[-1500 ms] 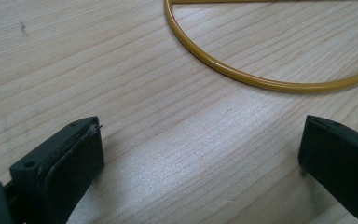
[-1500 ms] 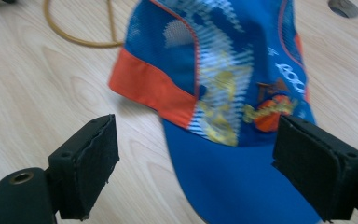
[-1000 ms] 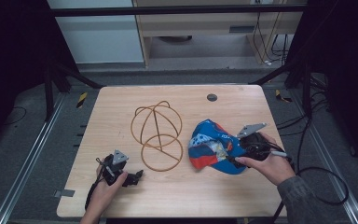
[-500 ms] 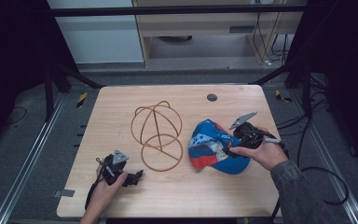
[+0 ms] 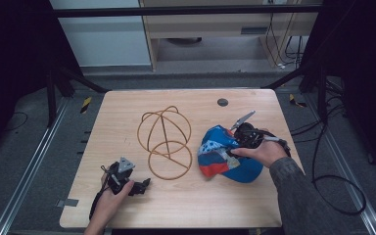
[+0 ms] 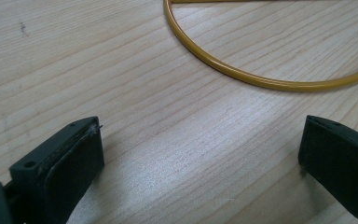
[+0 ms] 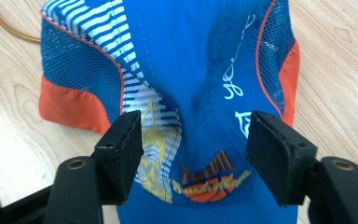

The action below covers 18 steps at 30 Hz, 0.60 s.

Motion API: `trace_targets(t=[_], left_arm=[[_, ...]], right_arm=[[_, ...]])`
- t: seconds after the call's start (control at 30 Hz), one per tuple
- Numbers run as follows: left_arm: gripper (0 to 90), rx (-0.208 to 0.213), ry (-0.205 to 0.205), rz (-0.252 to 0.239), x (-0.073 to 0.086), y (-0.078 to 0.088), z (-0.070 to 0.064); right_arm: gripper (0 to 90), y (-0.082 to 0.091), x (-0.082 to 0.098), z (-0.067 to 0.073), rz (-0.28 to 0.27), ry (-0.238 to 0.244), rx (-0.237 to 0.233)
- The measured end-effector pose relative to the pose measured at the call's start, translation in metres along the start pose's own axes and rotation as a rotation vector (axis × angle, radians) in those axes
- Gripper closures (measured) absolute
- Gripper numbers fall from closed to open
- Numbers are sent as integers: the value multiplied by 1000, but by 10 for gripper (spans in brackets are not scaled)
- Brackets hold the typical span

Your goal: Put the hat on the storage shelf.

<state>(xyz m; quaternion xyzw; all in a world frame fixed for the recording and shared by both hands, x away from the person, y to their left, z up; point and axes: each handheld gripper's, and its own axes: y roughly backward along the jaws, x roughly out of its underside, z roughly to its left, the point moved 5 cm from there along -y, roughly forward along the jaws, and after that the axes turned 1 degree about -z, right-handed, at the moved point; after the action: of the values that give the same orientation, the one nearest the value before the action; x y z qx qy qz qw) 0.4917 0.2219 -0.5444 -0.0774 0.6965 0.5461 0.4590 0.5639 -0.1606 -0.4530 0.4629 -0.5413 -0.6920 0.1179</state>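
- The left gripper [image 5: 138,186] lies low on the near left part of the pale wooden table [image 5: 127,103], held in the person's left hand [image 5: 108,198]. Its jaws stand wide with nothing between them, just short of the yellow wire hat stand [image 5: 165,142], whose base ring [image 6: 261,79] curves across the board ahead of them.
- To the right and a little farther off, the blue mesh cap with orange trim and white stripes [image 5: 224,152] lies crumpled on the table, just right of the stand's base.
- The right gripper [image 5: 239,141] is down over the cap, its jaws half-spread and just closing, with the blue crown fabric [image 7: 191,93] between them. The pads straddle a raised fold but do not seem to press it yet.
- To do this pinch well, I judge the jaws should close on that central fold of cloth, deep enough to hold it and not only the loose mesh side, so the cap lifts whole.
- The right hand [image 5: 259,152] wraps the gripper from the right, forearm coming up from the near right corner, with the tool angled left and down.
- The round dark hole [image 5: 222,102] sits at the far edge.
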Motion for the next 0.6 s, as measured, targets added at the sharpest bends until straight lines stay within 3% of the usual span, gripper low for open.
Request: trace_targets(t=[0.13,0.33,0.4,0.6], left_arm=[[0,0,0,0,0,0,0],[0,1,1,0,0,0,0],[0,1,0,0,0,0,0],[0,0,0,0,0,0,0]], right_arm=[[460,-7,-1,-1,15,4,-5],[793,-12,-2,-1,23,17,-30],[861,-13,-2,1,25,17,-46],[899,-7,-1,-2,21,-3,-67]])
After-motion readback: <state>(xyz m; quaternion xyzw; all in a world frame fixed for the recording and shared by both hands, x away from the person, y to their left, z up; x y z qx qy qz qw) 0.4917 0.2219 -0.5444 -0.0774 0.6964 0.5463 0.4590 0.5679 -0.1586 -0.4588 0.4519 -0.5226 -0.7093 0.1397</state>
